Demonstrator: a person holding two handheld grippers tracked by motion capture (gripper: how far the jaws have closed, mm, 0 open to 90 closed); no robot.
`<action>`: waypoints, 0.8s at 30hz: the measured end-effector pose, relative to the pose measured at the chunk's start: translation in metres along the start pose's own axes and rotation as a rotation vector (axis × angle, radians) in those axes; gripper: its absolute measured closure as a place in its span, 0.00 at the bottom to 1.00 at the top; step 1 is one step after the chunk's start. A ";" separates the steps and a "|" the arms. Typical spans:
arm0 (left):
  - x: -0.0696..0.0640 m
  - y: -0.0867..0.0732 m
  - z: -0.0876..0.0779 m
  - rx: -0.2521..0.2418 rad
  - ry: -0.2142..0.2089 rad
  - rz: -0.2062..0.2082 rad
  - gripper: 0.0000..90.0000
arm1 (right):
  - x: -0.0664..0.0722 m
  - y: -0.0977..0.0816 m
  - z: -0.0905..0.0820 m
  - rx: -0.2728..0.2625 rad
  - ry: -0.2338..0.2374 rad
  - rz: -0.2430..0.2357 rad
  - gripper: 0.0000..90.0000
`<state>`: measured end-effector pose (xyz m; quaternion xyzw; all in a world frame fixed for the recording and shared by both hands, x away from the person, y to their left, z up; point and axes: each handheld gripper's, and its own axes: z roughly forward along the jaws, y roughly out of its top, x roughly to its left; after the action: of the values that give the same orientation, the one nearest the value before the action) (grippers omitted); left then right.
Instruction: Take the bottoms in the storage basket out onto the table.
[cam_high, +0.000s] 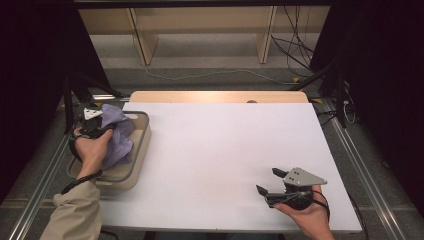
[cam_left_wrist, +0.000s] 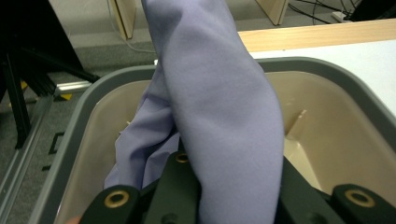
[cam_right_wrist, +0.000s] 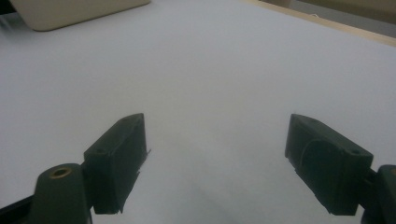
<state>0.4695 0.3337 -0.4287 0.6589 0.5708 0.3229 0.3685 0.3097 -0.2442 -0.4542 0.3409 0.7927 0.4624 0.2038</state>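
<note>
Left gripper (cam_high: 100, 131) pinches lilac cloth (cam_left_wrist: 219, 116) over beige bin (cam_high: 142, 145) at tabletop's left edge; right gripper (cam_right_wrist: 215, 158) spread (empty, near front-right corner).

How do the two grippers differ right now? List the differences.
The left gripper is shut on the purple cloth over the beige tub; the right gripper is open and holds nothing. The left sits at the table's left edge; the right sits low over the white tabletop. Both are hand-held, with black jaws.
</note>
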 end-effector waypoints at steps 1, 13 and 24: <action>0.000 0.000 0.000 0.000 0.000 0.000 0.93 | 0.000 0.000 0.000 0.000 0.000 0.000 0.24; -0.012 -0.005 -0.013 -0.050 0.009 0.044 0.93 | -0.001 0.001 -0.002 -0.011 -0.006 0.000 0.24; -0.014 -0.003 -0.026 -0.102 -0.006 0.059 0.93 | -0.002 0.001 -0.003 -0.020 -0.004 0.008 0.25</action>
<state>0.4443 0.3233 -0.4177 0.6568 0.5327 0.3602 0.3938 0.3090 -0.2474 -0.4520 0.3432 0.7862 0.4704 0.2069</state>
